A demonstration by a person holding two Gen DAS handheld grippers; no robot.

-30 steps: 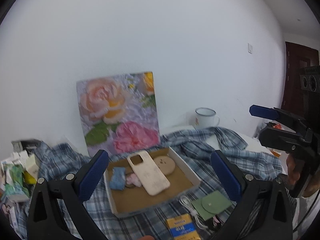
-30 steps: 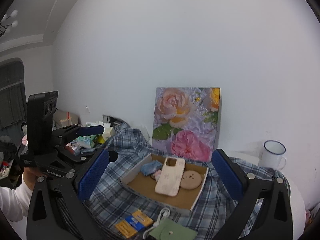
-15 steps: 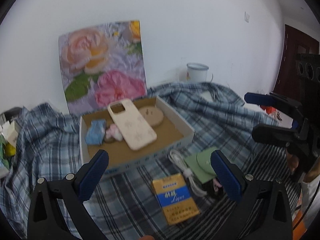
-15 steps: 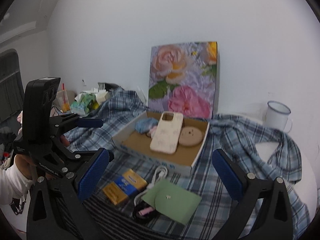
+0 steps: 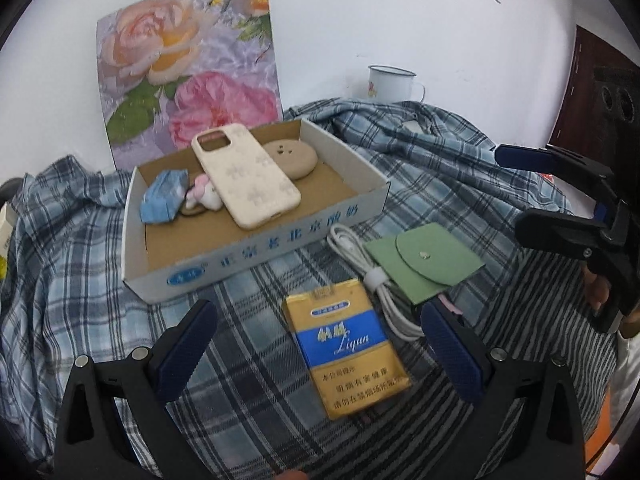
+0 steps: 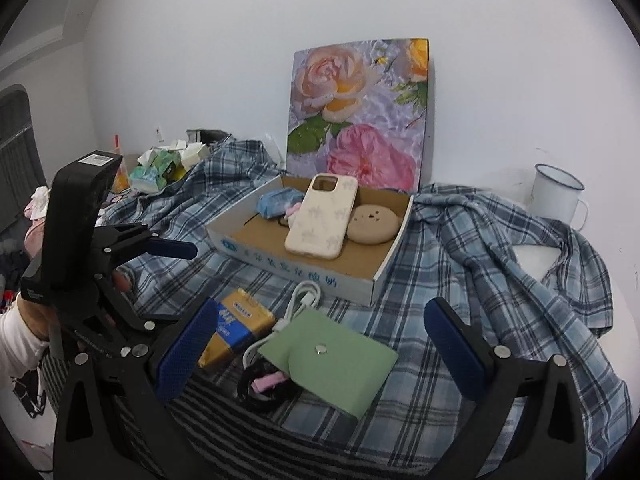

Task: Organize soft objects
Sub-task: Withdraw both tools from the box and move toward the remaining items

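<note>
Both grippers lowered nearer the cloth. Left gripper (image 5: 318, 346): jaws spread, over cigarette pack (image 5: 347, 349). Right gripper (image 6: 320, 350): jaws spread, over green pouch (image 6: 334, 358). Cardboard tray (image 6: 362, 278), far side, holds phone case (image 6: 322, 216).

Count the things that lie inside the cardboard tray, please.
4. In the cardboard tray: a blue cloth bundle at its left, a pink plush charm beside it, a cream phone case in the middle, a tan round pad behind. The case may hide more.
</note>
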